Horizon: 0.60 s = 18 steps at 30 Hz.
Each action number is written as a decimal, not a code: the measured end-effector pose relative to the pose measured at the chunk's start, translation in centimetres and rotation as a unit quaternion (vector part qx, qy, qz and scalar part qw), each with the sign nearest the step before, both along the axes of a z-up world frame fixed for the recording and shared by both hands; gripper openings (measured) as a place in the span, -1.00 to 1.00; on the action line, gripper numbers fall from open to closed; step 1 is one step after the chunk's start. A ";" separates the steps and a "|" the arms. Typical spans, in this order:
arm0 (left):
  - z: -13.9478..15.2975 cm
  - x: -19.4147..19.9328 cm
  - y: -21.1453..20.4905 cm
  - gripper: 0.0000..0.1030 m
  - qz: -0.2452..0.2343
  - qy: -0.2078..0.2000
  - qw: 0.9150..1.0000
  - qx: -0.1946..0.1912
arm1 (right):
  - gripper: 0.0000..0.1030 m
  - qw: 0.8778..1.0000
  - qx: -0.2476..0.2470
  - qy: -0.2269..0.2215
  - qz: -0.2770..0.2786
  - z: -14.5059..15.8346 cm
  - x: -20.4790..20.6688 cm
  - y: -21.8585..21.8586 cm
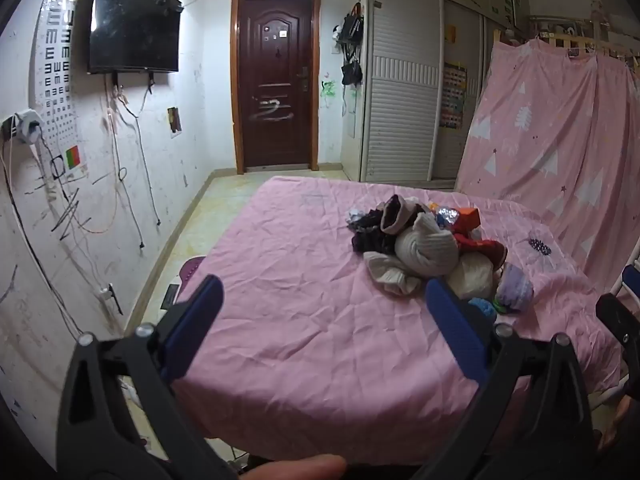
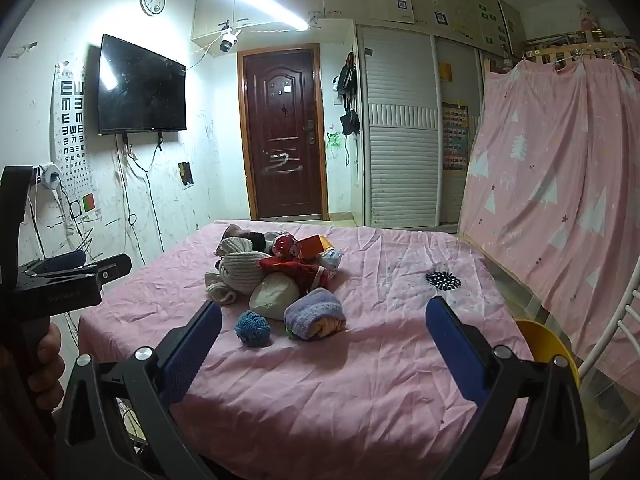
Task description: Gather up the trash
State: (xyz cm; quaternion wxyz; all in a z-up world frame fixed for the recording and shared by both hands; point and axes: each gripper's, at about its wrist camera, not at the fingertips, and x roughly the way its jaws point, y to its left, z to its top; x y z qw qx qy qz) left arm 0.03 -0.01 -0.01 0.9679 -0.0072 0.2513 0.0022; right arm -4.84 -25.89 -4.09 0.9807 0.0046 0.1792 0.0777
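Observation:
A mixed pile (image 2: 276,276) of rolled socks, clothes and wrappers lies on the pink bed sheet (image 2: 360,360). In it I see a red crumpled packet (image 2: 285,246), an orange box (image 2: 312,246), a blue knitted ball (image 2: 252,328) and a purple roll (image 2: 316,314). The pile also shows in the left wrist view (image 1: 424,248). My right gripper (image 2: 324,320) is open and empty, just short of the pile. My left gripper (image 1: 324,304) is open and empty, left of the pile above the sheet. The left gripper also shows in the right wrist view (image 2: 76,264).
A pink curtain (image 2: 560,200) hangs along the bed's right side. A yellow chair (image 2: 548,344) and white rails (image 2: 612,336) stand at the near right corner. A wall with a TV (image 2: 142,86) and hanging cables is on the left; a brown door (image 2: 286,136) is beyond the bed.

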 end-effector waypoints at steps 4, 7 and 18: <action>0.0 0.0 0.0 0.89 0.000 -0.001 1.000 -0.001 | 0.85 1.000 0.001 -0.002 0.000 0.0 0.0 0.0; 0.0 0.0 0.0 0.89 0.000 -0.001 1.000 -0.001 | 0.84 1.000 -0.002 -0.002 -0.001 0.0 0.0 0.1; 0.0 0.0 0.0 0.89 0.000 -0.001 1.000 0.000 | 0.84 1.000 -0.005 -0.001 -0.001 0.0 0.0 0.1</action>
